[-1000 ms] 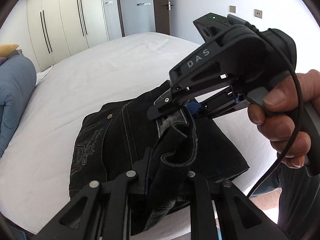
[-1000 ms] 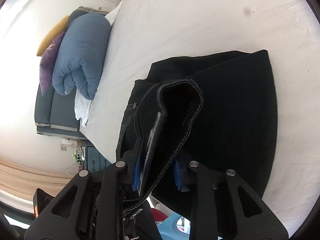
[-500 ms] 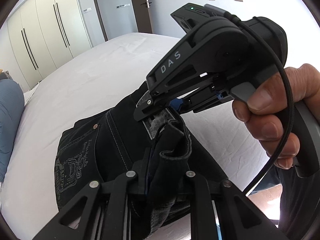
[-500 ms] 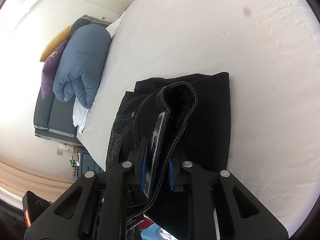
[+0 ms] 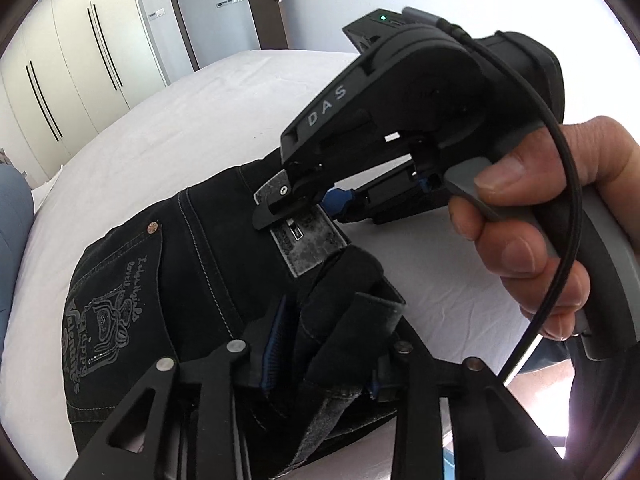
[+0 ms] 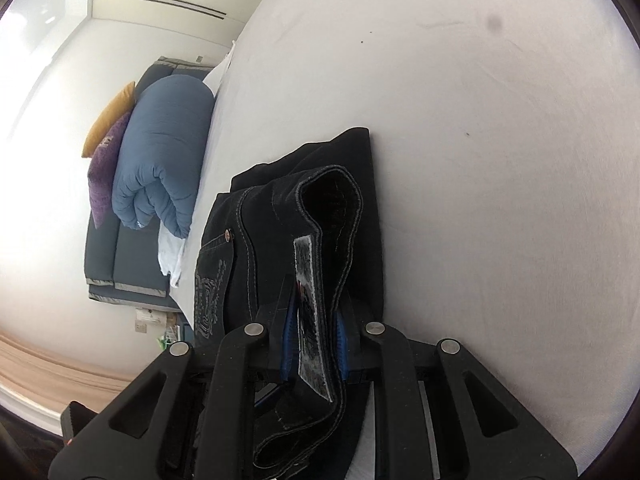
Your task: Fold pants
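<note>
Black jeans (image 5: pixel 168 264) lie folded on the white bed (image 5: pixel 168 136), back pocket with grey stitching facing up. My left gripper (image 5: pixel 326 364) is low over their near edge; its jaws are opening, and the waistband fold stands loosely between the blue pads without being pinched. My right gripper (image 5: pixel 304 216), held by a hand (image 5: pixel 532 232), reaches in from the right and clamps the waistband by its grey label. In the right wrist view the right gripper (image 6: pixel 314 346) is shut on that waistband strip, with the rest of the jeans (image 6: pixel 360 208) folded beneath it.
A rolled blue duvet (image 6: pixel 160 160) with a purple pillow (image 6: pixel 104 176) and a yellow pillow (image 6: pixel 108 124) sits at the bed's head end. White wardrobes (image 5: pixel 80 60) and a door (image 5: pixel 260 4) stand beyond the bed. White sheet (image 6: pixel 480 160) stretches past the jeans.
Both grippers came down and carried the waistband lower onto the folded jeans. The left jaws, clamped on the waistband before, have spread apart. The right gripper keeps its hold.
</note>
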Demonstrator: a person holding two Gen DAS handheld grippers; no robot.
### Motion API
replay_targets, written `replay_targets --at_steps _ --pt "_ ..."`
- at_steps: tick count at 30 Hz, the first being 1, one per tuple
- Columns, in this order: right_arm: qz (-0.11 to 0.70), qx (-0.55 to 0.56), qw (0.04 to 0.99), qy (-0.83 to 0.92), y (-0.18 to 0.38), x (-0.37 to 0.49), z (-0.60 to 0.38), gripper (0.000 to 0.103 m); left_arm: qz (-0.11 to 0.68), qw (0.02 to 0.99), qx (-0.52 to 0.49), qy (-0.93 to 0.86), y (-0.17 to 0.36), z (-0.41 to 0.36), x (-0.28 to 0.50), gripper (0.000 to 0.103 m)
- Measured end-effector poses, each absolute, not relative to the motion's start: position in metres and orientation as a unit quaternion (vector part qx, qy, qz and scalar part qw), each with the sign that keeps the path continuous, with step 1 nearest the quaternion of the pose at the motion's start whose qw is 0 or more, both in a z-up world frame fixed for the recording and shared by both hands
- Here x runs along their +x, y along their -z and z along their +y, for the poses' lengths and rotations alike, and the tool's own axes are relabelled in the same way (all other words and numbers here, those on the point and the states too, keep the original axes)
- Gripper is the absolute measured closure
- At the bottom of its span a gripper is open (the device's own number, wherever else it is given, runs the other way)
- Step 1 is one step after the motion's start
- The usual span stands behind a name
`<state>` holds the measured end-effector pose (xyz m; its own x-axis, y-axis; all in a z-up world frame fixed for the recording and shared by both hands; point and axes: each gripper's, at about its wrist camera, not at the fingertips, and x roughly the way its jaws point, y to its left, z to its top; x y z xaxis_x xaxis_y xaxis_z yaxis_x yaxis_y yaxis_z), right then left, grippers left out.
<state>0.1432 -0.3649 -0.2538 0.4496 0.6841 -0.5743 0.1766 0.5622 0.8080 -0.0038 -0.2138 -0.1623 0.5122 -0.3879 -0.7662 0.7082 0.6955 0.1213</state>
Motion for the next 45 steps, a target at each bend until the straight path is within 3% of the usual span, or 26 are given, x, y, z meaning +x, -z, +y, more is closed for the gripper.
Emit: replay_targets --at_steps 4,8,12,14,17,19,20,21,27,29,32,34,45 --pt "0.493 0.432 0.736 -0.166 0.249 0.139 -0.37 0.078 0.39 0.835 0.16 0.354 0.147 -0.194 -0.006 0.021" --pt "0.483 0.423 0.756 -0.126 0.233 0.131 -0.387 0.069 0.379 0.847 0.119 0.353 0.122 -0.159 -0.014 0.018" --pt "0.447 0.434 0.766 -0.16 0.2 0.121 -0.391 0.069 0.386 0.863 0.075 0.318 0.104 -0.117 0.004 0.018" --pt "0.448 0.416 0.767 -0.194 0.183 0.119 -0.372 0.071 0.392 0.871 0.054 0.291 0.098 -0.097 0.026 0.024" --pt "0.476 0.372 0.766 -0.22 0.176 0.119 -0.335 0.071 0.416 0.869 0.035 0.265 0.101 -0.072 0.065 0.048" --pt "0.511 0.345 0.758 -0.214 0.187 0.115 -0.309 0.071 0.426 0.866 0.04 0.257 0.105 -0.063 0.085 0.07" --pt "0.544 0.324 0.749 -0.194 0.203 0.113 -0.3 0.074 0.436 0.862 0.048 0.254 0.108 -0.063 0.093 0.074" --pt "0.573 0.3 0.743 -0.17 0.219 0.109 -0.294 0.083 0.441 0.859 0.053 0.253 0.109 -0.062 0.097 0.076" --pt "0.555 0.274 0.768 -0.167 0.23 0.095 -0.298 0.088 0.453 0.852 0.083 0.248 0.123 -0.07 0.145 0.076" --pt "0.56 0.247 0.774 -0.16 0.229 0.099 -0.297 0.099 0.453 0.853 0.101 0.239 0.125 -0.076 0.16 0.076" --pt "0.554 0.278 0.767 -0.165 0.236 0.096 -0.308 0.103 0.458 0.85 0.13 0.224 0.133 -0.085 0.182 0.077" --pt "0.548 0.304 0.762 -0.165 0.243 0.095 -0.316 0.103 0.468 0.843 0.152 0.215 0.144 -0.09 0.191 0.084" --pt "0.548 0.299 0.766 -0.151 0.239 0.094 -0.306 0.103 0.469 0.842 0.171 0.204 0.157 -0.089 0.175 0.09"
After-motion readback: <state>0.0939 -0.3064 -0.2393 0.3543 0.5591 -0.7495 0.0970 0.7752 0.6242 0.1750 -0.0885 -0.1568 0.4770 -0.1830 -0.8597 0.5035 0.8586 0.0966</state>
